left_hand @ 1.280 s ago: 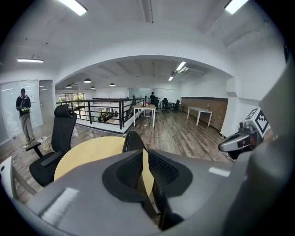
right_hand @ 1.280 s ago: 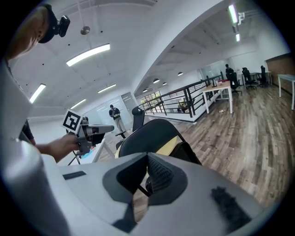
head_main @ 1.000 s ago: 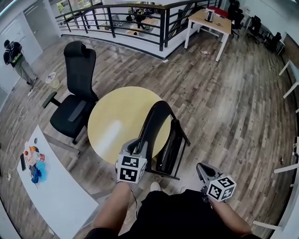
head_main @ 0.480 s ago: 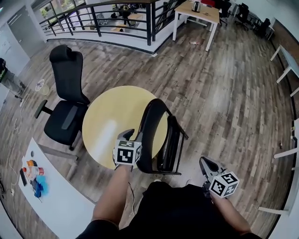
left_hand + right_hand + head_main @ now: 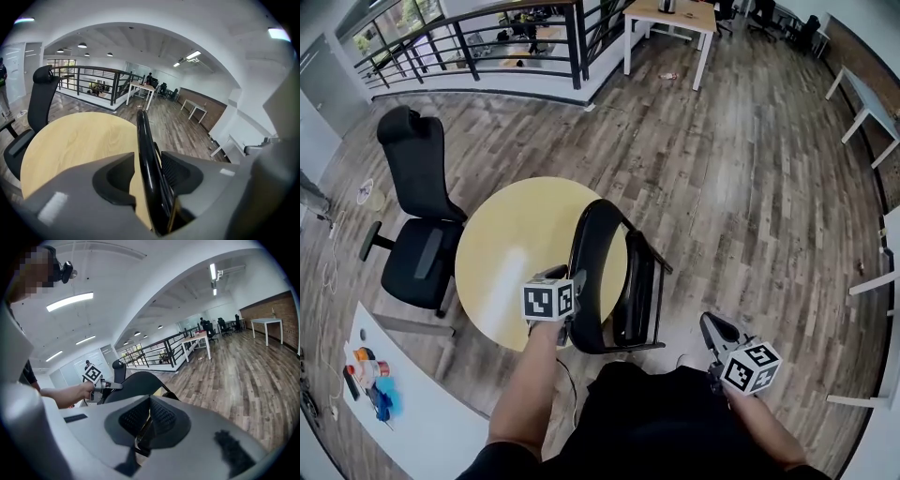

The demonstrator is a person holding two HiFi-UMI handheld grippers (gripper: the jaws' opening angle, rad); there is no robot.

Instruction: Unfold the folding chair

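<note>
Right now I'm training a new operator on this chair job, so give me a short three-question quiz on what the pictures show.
1. True or false: the folding chair is already unfolded.
2. What stands between the jaws of the left gripper? A) the chair's back rim B) a cup C) nothing
3. Which gripper is shut and empty?
Key: 1 false, it stands folded at the edge of the table. 2 A; the jaws have just been opening and do not clamp the rim. 3 the right gripper.
</note>
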